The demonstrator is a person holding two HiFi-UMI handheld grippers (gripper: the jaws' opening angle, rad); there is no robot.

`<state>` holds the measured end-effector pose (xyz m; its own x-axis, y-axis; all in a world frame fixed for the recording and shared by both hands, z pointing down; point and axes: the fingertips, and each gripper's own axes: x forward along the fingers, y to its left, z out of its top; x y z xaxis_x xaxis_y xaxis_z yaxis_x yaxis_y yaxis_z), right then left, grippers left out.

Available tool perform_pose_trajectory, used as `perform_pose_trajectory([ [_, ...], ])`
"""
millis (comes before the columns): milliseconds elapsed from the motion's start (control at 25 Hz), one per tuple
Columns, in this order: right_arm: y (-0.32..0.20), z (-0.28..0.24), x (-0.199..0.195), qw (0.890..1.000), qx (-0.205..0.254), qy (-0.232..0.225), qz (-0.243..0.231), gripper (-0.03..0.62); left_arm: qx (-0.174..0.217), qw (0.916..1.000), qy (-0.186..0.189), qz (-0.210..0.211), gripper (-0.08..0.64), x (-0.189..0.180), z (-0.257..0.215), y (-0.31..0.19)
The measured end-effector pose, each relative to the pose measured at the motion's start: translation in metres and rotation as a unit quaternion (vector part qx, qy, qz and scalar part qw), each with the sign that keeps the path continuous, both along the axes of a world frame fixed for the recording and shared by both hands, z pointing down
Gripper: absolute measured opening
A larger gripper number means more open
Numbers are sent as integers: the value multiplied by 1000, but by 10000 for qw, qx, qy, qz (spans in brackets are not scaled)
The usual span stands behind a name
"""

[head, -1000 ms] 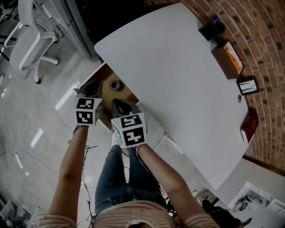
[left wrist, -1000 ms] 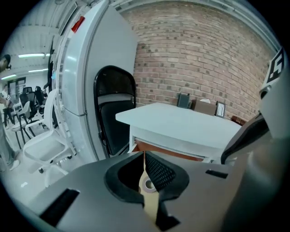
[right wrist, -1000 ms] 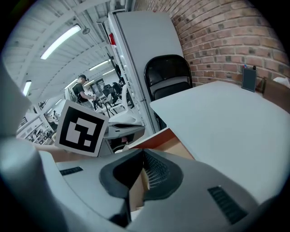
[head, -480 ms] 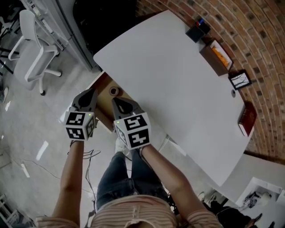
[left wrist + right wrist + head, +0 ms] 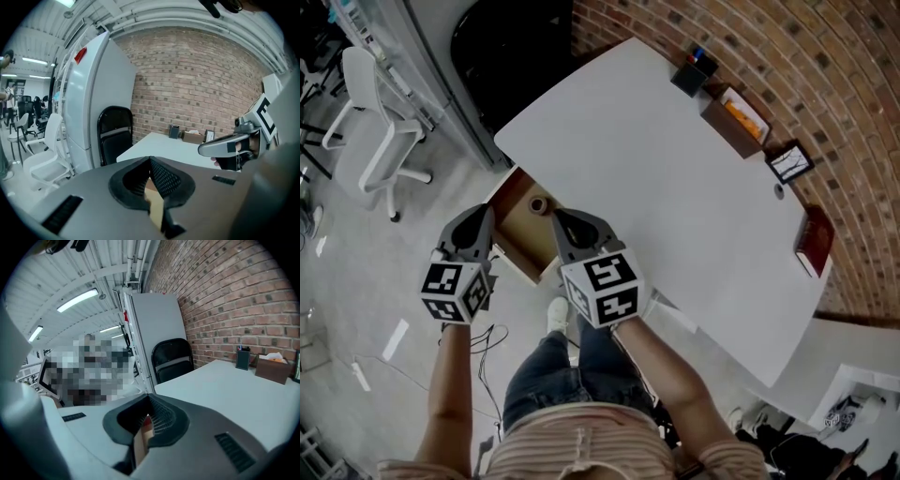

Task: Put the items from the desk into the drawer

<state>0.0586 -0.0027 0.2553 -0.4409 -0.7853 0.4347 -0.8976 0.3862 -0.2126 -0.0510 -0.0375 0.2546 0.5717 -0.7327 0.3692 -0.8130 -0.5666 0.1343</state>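
Under the desk's near-left edge: open brown wooden drawer (image 5: 525,239), with a small brown ring-shaped roll (image 5: 538,204) inside at its 12 o'clock end.
Desk items: black pen holder (image 5: 694,73), brown cardboard box (image 5: 731,120), small framed picture (image 5: 789,161) and red book (image 5: 813,242). They line the brick-wall edge of the white desk (image 5: 656,187), at 1–3 o'clock and well apart from both grippers.
Left gripper (image 5: 478,217): at the drawer's 9 o'clock side, jaws clenched, nothing between them.
Right gripper (image 5: 559,216): at the drawer's 3 o'clock side, jaws closed tip to tip, empty.
Head view only: drawer, roll, book, white office chair (image 5: 370,112).
Gripper views only: black chair (image 5: 115,133) beside the desk.
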Motion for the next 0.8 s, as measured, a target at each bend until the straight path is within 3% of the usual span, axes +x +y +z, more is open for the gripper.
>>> perform_pose_trajectory([
  [240,10,-22,6,9994,341,34,36,17,266,9996,32,-27,8,-3,-26,14],
  [800,40,-55,4,9959,831,341,-118,17,409,9990,189,-57,8,-24,-48,62],
])
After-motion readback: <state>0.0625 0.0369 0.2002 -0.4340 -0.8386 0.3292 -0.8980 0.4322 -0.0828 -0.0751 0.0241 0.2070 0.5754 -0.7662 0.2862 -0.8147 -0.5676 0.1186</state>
